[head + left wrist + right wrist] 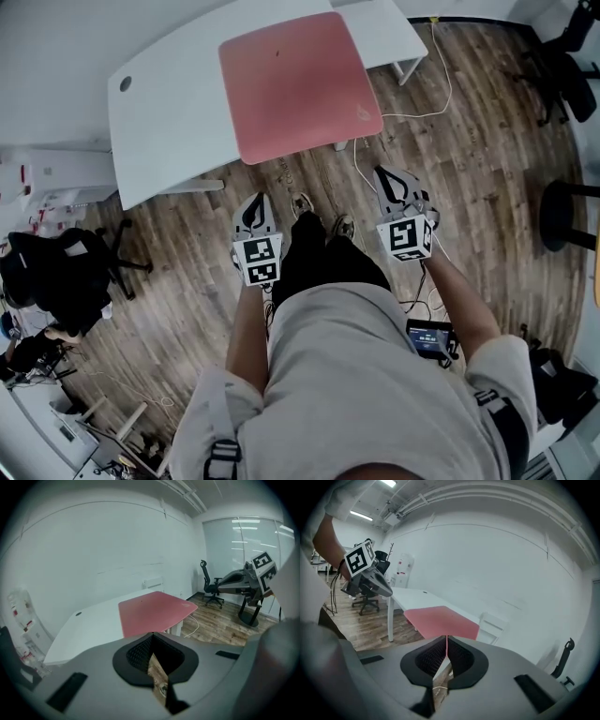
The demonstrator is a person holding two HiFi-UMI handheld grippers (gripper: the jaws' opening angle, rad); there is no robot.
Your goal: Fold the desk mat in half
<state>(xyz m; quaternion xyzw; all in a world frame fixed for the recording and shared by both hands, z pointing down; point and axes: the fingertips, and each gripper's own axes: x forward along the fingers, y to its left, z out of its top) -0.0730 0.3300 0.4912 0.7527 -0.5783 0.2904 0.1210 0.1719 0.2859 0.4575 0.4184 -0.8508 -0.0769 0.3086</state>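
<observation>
Well, in the head view you stand back from the white desk [164, 122], with the left gripper [255, 204] and right gripper [396, 184] low over the wood floor [487, 141]. The pink desk mat [300, 84] lies flat and unfolded on the desk, its near edge at or just past the desk's front.

In the left gripper view, your jaws are pressed together on nothing, well apart from the mat.

In the right gripper view it's the same: jaws together, empty.

Nothing is folded yet, so spread both pairs of jaws before you reach in. Take the two near corners evenly and carry them over to the far edge, so the fold lands square.
</observation>
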